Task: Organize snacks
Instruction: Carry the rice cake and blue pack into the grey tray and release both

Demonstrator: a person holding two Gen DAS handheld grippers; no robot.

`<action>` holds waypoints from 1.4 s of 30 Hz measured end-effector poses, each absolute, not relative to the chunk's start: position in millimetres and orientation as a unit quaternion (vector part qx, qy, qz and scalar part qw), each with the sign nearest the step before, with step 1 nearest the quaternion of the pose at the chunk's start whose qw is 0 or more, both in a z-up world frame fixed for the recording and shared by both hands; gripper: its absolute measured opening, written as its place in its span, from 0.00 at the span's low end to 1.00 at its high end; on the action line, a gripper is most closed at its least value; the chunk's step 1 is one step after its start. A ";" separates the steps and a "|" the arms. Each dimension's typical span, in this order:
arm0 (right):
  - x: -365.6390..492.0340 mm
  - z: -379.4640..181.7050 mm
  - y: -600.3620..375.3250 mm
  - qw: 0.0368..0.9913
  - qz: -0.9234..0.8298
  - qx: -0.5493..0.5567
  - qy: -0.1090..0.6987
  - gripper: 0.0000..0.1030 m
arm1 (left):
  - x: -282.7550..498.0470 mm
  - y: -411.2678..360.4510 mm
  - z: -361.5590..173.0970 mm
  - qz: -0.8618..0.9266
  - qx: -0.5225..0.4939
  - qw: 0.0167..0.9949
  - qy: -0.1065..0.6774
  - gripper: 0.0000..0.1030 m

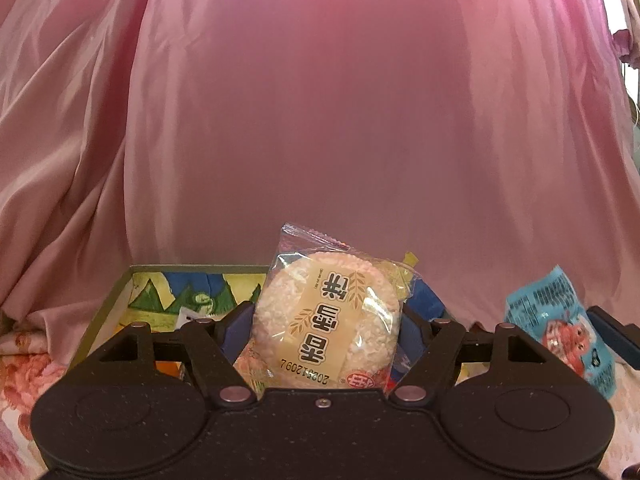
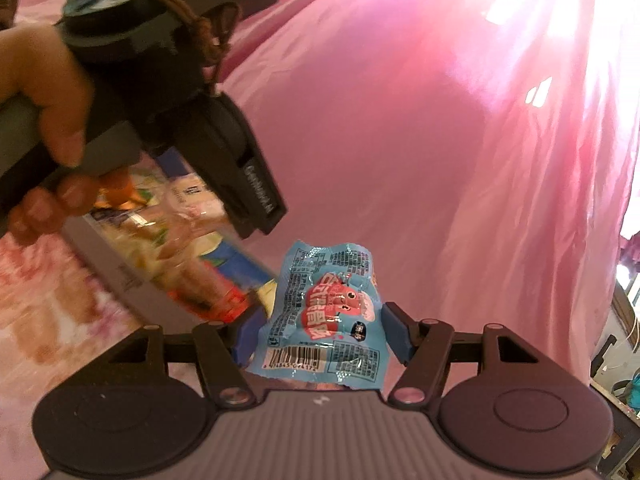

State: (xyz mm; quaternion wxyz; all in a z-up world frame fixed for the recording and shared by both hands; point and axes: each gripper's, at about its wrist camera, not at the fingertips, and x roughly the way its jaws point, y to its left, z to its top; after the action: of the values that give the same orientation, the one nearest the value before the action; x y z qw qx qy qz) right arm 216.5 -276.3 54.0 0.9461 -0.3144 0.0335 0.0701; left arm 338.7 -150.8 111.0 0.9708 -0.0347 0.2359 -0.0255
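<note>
My left gripper is shut on a round rice cracker in a clear wrapper, upright between the blue pads. Behind it lies an open box with a colourful picture inside. My right gripper is shut on a crumpled blue snack packet with a red cartoon figure. The same blue packet shows at the right of the left wrist view, with one of the right gripper's fingers beside it. In the right wrist view a hand holds the left gripper over the box, the cracker blurred beneath it.
A pink satin cloth hangs as a backdrop behind everything. A floral cloth covers the surface under the box. Several snack wrappers lie blurred inside the box. Room clutter shows at the far right edge.
</note>
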 end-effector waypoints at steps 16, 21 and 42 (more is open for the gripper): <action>280.9 35.7 -252.7 0.958 0.050 -0.280 0.046 0.67 | 365.3 -142.1 88.4 -0.045 -0.024 0.967 0.251 0.73; 296.0 31.9 -251.1 0.964 0.061 -0.245 0.077 0.67 | 366.8 -143.0 83.6 -0.060 -0.012 0.965 0.256 0.73; 301.3 45.6 -281.3 0.976 0.093 -0.123 0.151 0.90 | 371.4 -135.2 92.6 -0.034 -0.068 0.958 0.277 0.89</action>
State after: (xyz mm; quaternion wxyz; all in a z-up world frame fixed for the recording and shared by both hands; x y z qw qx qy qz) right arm 301.3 -281.3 45.6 0.9765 -0.1231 0.1506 0.0931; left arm 371.4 -135.2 92.6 0.9580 -0.0684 0.2765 -0.0340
